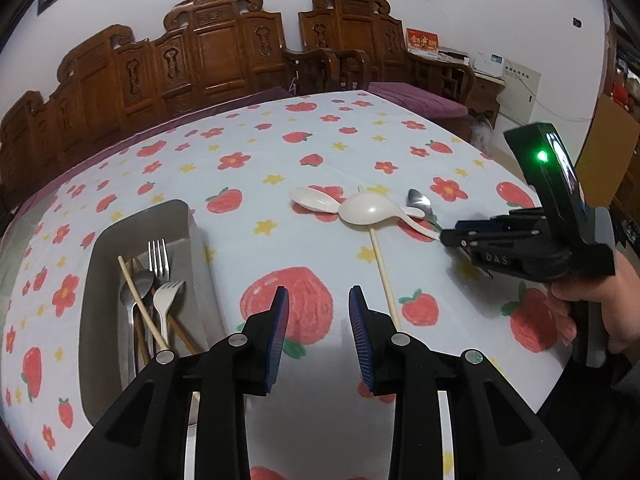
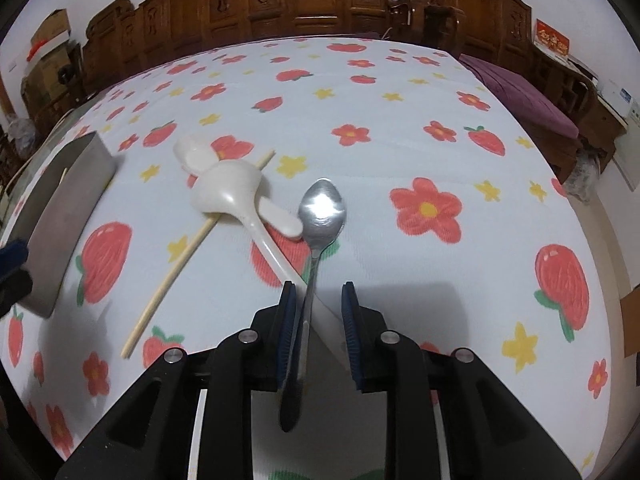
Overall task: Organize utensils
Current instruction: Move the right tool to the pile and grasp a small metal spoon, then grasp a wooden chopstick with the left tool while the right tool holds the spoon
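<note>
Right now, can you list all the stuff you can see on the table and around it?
metal tray: 1, grey, left on the tablecloth
forks: 2, silver, in the tray
tray spoon: at least 1, silver, in the tray
tray chopsticks: several, tan and brown, in the tray
white spoons: 2, overlapping mid-table
loose chopstick: 1, tan, under the white spoons
metal spoon: 1, silver, handle between the right tongs
tablecloth: 1, white, strawberries and flowers
carved bench: brown, behind
left tongs: open, empty
right tongs: open around the handle
</note>
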`<state>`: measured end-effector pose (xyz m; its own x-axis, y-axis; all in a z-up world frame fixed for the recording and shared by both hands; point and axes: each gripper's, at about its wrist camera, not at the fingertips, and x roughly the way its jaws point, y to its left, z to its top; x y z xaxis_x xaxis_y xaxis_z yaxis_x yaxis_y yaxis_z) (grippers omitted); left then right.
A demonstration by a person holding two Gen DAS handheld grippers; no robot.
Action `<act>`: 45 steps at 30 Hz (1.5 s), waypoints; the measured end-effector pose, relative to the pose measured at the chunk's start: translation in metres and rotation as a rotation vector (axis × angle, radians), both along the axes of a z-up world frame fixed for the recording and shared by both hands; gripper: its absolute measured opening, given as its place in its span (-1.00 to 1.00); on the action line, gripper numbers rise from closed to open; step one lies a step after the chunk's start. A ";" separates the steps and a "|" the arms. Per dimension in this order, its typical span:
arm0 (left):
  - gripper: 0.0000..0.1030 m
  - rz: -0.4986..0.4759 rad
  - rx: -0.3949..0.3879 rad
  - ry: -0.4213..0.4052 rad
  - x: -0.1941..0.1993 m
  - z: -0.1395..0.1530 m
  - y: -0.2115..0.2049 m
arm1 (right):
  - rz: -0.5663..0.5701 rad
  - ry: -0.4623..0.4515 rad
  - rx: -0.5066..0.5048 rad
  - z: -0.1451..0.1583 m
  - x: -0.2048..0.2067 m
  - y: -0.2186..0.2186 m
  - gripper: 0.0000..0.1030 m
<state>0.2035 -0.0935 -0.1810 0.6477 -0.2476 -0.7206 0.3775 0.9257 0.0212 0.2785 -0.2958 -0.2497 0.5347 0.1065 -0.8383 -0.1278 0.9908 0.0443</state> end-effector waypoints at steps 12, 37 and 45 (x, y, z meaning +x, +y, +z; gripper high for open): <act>-0.43 -0.003 0.008 0.013 -0.001 -0.007 -0.008 | -0.009 -0.013 -0.007 0.002 0.019 -0.002 -0.50; -0.43 -0.023 0.044 0.049 0.003 -0.027 -0.020 | -0.020 0.030 -0.008 0.008 0.011 -0.023 -0.92; -0.43 -0.045 0.042 0.080 0.016 -0.031 -0.036 | -0.031 -0.003 0.002 0.016 0.008 -0.032 -0.92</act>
<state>0.2195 -0.1292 -0.2119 0.5764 -0.2437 -0.7799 0.4208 0.9067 0.0277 0.2867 -0.3283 -0.2341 0.5408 0.0910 -0.8362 -0.0968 0.9943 0.0455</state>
